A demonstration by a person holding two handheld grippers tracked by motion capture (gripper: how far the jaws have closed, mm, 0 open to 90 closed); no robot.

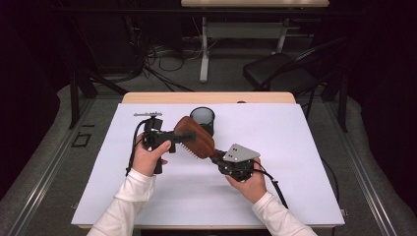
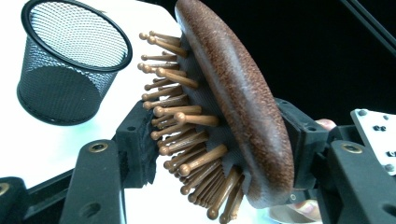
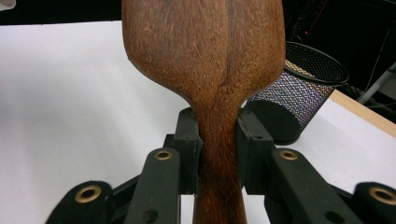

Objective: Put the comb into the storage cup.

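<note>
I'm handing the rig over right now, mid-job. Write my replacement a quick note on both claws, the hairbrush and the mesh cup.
Right claw: shut on the handle of the wooden hairbrush, holding it above the table.
Left claw: around the brush head, one pad against the pins, the other behind the wooden back; treat it as a grip.
Mesh cup: upright on the white sheet, just beyond the brush, nothing seen in it.
Done: brush lifted and held by both claws.
Left: probably into the cup; check before releasing either claw.
</note>
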